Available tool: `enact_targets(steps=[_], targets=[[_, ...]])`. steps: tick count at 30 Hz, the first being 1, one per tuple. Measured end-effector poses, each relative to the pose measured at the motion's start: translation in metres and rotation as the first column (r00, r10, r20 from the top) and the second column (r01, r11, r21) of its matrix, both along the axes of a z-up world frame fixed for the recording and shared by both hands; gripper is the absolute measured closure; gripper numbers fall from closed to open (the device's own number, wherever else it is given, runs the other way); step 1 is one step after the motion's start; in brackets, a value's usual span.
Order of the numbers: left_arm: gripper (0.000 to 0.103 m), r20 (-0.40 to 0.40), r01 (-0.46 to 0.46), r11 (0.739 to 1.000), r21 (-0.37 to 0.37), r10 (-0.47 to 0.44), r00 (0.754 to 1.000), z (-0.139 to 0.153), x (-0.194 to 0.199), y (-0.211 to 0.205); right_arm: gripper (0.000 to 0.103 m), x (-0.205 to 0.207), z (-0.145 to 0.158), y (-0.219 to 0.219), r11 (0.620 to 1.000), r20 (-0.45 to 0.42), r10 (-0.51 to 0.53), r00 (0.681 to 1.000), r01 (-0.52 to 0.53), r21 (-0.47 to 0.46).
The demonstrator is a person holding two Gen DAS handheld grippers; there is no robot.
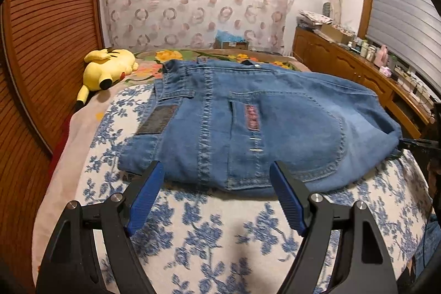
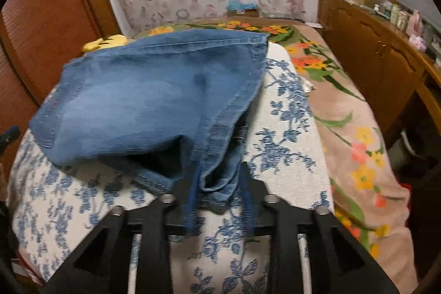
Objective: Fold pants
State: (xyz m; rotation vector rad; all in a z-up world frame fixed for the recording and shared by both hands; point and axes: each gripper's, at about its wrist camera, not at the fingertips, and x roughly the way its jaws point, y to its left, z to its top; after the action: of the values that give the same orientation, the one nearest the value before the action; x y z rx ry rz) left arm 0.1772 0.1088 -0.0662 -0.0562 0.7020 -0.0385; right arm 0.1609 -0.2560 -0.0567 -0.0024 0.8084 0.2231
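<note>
Blue denim pants (image 1: pixel 248 123) lie folded on the bed, back pocket and waistband facing up. My left gripper (image 1: pixel 216 172) hovers at their near edge, open wide, its blue pads (image 1: pixel 146 194) holding nothing. In the right wrist view the pants (image 2: pixel 143 101) spread to the left, and a bunched fold of their near corner (image 2: pixel 217 181) sits between the jaws of my right gripper (image 2: pixel 219 183). The jaws stand partly apart and the pads do not seem to press the cloth. Motion blur softens this view.
The bed carries a white cover with blue flowers (image 1: pixel 209 233) over a pink floral blanket (image 2: pixel 358 128). A yellow plush toy (image 1: pixel 110 68) lies at the far left by the wooden wall. A wooden cabinet (image 1: pixel 358 68) with bottles runs along the right.
</note>
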Motion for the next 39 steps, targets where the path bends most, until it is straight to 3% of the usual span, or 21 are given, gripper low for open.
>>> enact_targets(steps=[4, 10, 17, 21, 24, 27, 33, 39], targets=[[0.023, -0.015, -0.030, 1.000, 0.009, 0.030, 0.999, -0.002, 0.009, 0.011, 0.056, 0.006, -0.005, 0.005, 0.998, -0.046, 0.023, 0.999, -0.020, 0.061], [0.023, -0.063, -0.065, 0.998, 0.010, 0.066, 0.996, -0.012, 0.028, 0.029, 0.056, 0.004, -0.006, 0.017, 0.999, -0.029, 0.046, 0.999, -0.046, 0.011], [0.023, -0.111, -0.126, 0.992, -0.025, 0.123, 0.986, -0.023, 0.046, 0.053, 0.061, -0.008, -0.003, 0.013, 0.999, -0.002, 0.027, 1.000, -0.027, 0.027], [0.024, -0.155, -0.166, 0.986, -0.034, 0.158, 0.975, -0.032, 0.055, 0.062, 0.062, -0.007, -0.001, 0.003, 0.996, -0.023, 0.021, 1.000, -0.019, 0.089], [0.028, -0.178, -0.180, 0.980, -0.091, 0.162, 0.971, -0.038, 0.059, 0.071, 0.062, -0.007, 0.002, -0.004, 0.990, 0.003, 0.014, 1.000, -0.014, 0.140], [0.036, -0.181, -0.196, 0.975, -0.100, 0.176, 0.968, -0.039, 0.059, 0.074, 0.062, -0.005, 0.003, -0.010, 0.976, 0.008, 0.031, 0.999, -0.032, 0.218], [0.048, -0.179, -0.202, 0.975, -0.091, 0.184, 0.967, -0.041, 0.058, 0.073, 0.061, 0.001, -0.001, -0.014, 0.972, -0.008, 0.029, 1.000, -0.026, 0.234], [0.073, -0.171, -0.176, 0.980, -0.089, 0.159, 0.972, -0.039, 0.060, 0.069, 0.060, 0.012, -0.007, -0.010, 0.970, -0.061, -0.005, 0.998, 0.020, 0.242]])
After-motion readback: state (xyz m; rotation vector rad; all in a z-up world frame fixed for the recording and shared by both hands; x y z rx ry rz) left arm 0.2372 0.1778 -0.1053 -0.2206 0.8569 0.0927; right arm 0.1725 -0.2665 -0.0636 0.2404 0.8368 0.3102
